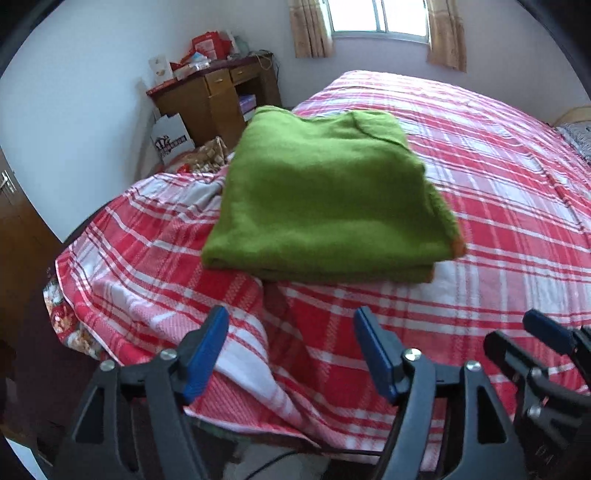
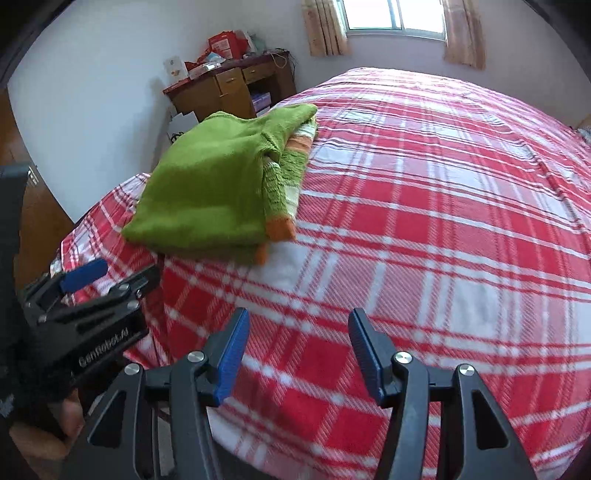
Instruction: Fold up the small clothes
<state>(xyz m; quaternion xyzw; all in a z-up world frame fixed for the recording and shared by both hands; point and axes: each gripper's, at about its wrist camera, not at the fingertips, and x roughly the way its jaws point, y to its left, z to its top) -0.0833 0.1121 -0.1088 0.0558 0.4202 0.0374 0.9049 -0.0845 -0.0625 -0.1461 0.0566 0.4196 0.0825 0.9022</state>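
A green knitted garment (image 1: 325,195) with orange cuffs lies folded into a thick rectangle on the red-and-white plaid bed cover (image 1: 498,192), near the bed's left corner. It also shows in the right wrist view (image 2: 214,188), with striped sleeves along its right side. My left gripper (image 1: 291,321) is open and empty, held back from the garment's near edge. My right gripper (image 2: 297,323) is open and empty, to the right of the garment. The right gripper shows at the lower right of the left wrist view (image 1: 546,332); the left gripper shows at the left of the right wrist view (image 2: 85,275).
A wooden desk (image 1: 221,96) piled with boxes stands against the wall beyond the bed's far left corner. A white bag (image 1: 171,138) leans beside it. A curtained window (image 1: 376,18) is at the back. The bed cover (image 2: 443,221) spreads wide to the right.
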